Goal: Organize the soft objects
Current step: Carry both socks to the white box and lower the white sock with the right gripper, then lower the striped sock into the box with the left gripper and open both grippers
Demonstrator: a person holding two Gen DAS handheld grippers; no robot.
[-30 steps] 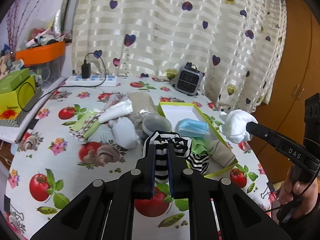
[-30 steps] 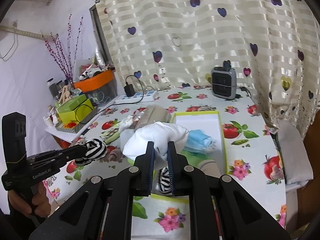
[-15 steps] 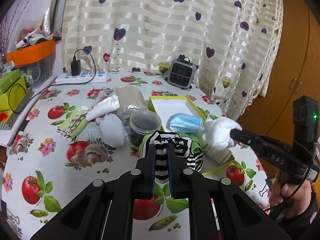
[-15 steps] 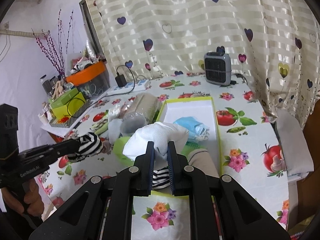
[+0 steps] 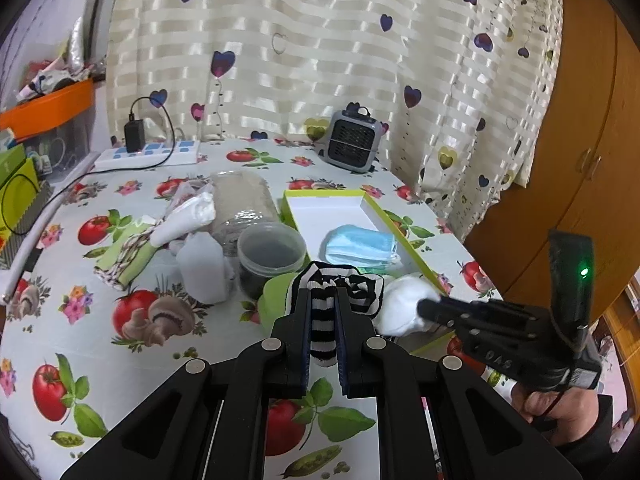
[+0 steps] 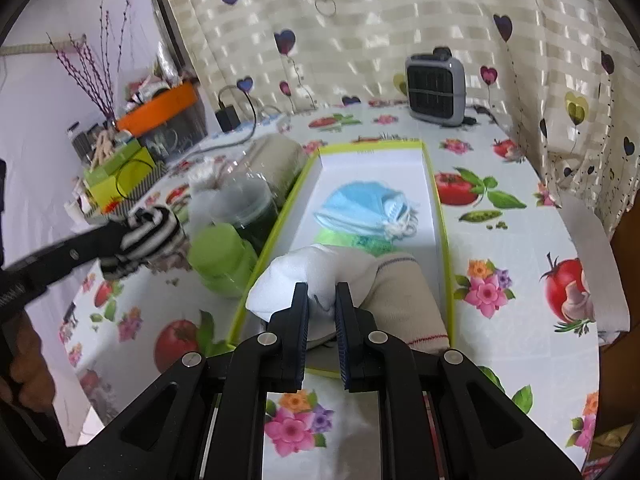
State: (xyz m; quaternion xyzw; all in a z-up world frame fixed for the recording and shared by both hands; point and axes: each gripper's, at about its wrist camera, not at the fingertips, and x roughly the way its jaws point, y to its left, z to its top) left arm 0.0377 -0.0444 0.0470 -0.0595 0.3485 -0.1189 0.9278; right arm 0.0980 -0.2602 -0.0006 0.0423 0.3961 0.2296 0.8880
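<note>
My left gripper [image 5: 322,300] is shut on a black-and-white striped sock [image 5: 324,320], held above the table left of the box; it also shows in the right wrist view [image 6: 150,236]. My right gripper [image 6: 322,294] is shut on a white sock [image 6: 296,280], low over the near end of the lime-edged white box [image 6: 372,160]. In the left wrist view the white sock [image 5: 400,304] sits at the box's near end. In the box lie a blue face mask [image 6: 368,210], a green item [image 6: 340,238] and a beige sock [image 6: 400,296].
A green-lidded jar [image 6: 222,258] and a dark jar [image 5: 272,256] stand left of the box. White socks [image 5: 188,218], a plastic bag and a striped cloth [image 5: 128,256] lie farther left. A small heater [image 5: 352,146], a power strip [image 5: 148,156] and a curtain are at the back.
My right gripper has come down with the white sock to the box's near end. My left gripper has moved in closer to the box with the striped sock.
</note>
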